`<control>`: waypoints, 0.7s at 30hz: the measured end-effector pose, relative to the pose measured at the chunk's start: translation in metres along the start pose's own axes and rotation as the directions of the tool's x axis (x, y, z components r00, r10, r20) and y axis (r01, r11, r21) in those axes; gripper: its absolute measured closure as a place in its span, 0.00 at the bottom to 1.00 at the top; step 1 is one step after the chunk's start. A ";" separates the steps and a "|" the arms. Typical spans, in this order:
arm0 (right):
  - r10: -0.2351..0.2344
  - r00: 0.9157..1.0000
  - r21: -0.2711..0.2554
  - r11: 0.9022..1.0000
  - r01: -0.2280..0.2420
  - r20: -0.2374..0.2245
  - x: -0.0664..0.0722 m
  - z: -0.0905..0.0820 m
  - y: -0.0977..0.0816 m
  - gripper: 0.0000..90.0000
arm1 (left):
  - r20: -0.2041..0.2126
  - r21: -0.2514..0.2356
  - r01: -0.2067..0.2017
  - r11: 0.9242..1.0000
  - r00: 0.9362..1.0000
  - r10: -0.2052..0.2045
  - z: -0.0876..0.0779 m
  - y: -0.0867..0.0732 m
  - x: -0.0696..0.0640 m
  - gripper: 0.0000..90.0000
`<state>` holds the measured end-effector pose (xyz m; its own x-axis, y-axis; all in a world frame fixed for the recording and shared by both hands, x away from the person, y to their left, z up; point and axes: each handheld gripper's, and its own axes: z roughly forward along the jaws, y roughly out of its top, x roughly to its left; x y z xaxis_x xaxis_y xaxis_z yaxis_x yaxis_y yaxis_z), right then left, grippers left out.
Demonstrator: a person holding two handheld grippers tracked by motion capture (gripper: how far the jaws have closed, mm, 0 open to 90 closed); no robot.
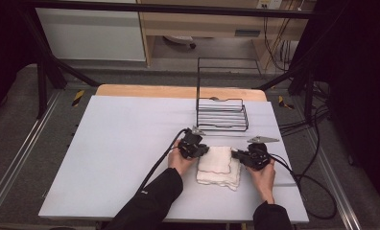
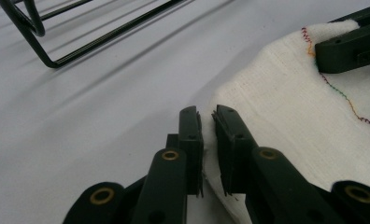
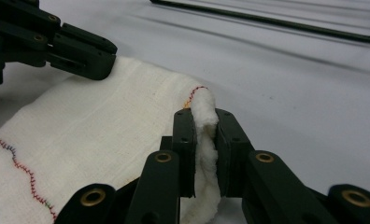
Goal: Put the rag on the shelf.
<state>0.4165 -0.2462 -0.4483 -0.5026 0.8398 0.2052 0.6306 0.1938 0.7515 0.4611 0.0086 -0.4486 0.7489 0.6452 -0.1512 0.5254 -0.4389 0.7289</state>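
Cloth: white folded cloth [image 1: 219, 166] with a multicoloured stitched hem lies flat on the grey table [image 1: 121, 158], just at 6 o'clock of the black wire rack [image 1: 222, 114].
Left gripper: left gripper [image 1: 203, 149] sits at the cloth's 10 o'clock corner; in the left gripper view its jaws are nearly closed, a thin fold of the cloth's edge [image 2: 210, 154] pinched between them.
Right gripper: right gripper [image 1: 237, 154] sits at the cloth's 2 o'clock corner; in the right gripper view its jaws are clamped on a raised bunch of the cloth [image 3: 205, 135].
Wire rack: empty, standing apart from the cloth, toward 12 o'clock.
Step in hand: I judge that both far corners are being taken up, ready for a lift or a fold.
Next move: likely raising both corners together and evenly, hands level, so that the layers do not slide apart; the left pinch looks shallow and may need a deeper bite first.
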 end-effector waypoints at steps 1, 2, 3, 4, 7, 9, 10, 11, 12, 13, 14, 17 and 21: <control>0.001 1.000 -0.009 1.000 -0.001 0.001 0.001 -0.001 0.000 0.89 | 0.001 -0.009 0.005 1.000 1.000 -0.005 -0.001 -0.001 0.000 0.90; -0.001 1.000 -0.016 1.000 0.001 0.001 0.002 -0.002 0.000 0.90 | 0.005 -0.021 0.014 1.000 1.000 -0.014 -0.002 -0.002 0.001 0.90; -0.013 1.000 -0.021 1.000 0.013 0.007 0.003 -0.003 0.000 0.90 | 0.006 -0.027 0.016 0.999 1.000 -0.016 -0.004 -0.003 0.001 0.90; -0.017 1.000 -0.029 0.999 0.018 0.009 0.005 -0.003 0.001 0.90 | 0.003 -0.039 0.019 0.999 1.000 -0.019 -0.005 -0.003 0.001 0.90; -0.036 0.999 -0.042 0.998 0.036 0.009 0.010 -0.006 0.002 0.90 | -0.003 -0.051 0.012 0.999 1.000 -0.012 -0.010 -0.003 0.001 0.90; -0.034 0.999 -0.049 0.998 0.035 0.009 0.012 -0.008 0.003 0.90 | -0.004 -0.059 0.004 0.998 1.000 -0.004 -0.013 -0.003 0.000 0.90; -0.036 0.999 -0.053 0.998 0.037 0.008 0.012 -0.009 0.003 0.90 | -0.003 -0.066 0.004 0.998 1.000 -0.004 -0.014 -0.003 0.000 0.90; -0.037 0.999 -0.059 0.998 0.037 0.007 0.013 -0.010 0.003 0.90 | -0.005 -0.074 0.003 0.997 1.000 -0.004 -0.015 -0.003 -0.001 0.90; -0.037 0.999 -0.060 0.997 0.037 0.005 0.013 -0.011 0.003 0.90 | -0.002 -0.080 0.002 0.997 1.000 -0.002 -0.017 -0.003 -0.001 0.90; -0.037 0.999 -0.068 0.997 0.037 0.003 0.014 -0.013 0.003 0.90 | 0.002 -0.087 0.001 0.996 1.000 -0.001 -0.019 -0.003 -0.001 0.90; -0.038 0.999 -0.074 0.996 0.038 0.003 0.014 -0.014 0.004 0.90 | 0.006 -0.098 0.002 0.995 1.000 -0.002 -0.020 -0.003 -0.002 0.90; -0.052 0.999 -0.093 0.994 0.052 0.003 0.016 -0.019 0.004 0.90 | 0.010 -0.115 0.002 0.993 1.000 -0.001 -0.024 -0.003 -0.003 0.90; -0.064 0.998 -0.116 0.991 0.064 0.004 0.021 -0.024 0.006 0.90 | 0.004 -0.141 -0.003 0.990 1.000 0.003 -0.031 -0.004 -0.004 0.90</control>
<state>0.3955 -0.2392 -0.4246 -0.5397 0.8275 0.1546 0.5244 0.1868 0.8307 0.4434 0.0271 -0.4302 0.7523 0.6412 -0.1515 0.4610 -0.3480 0.8163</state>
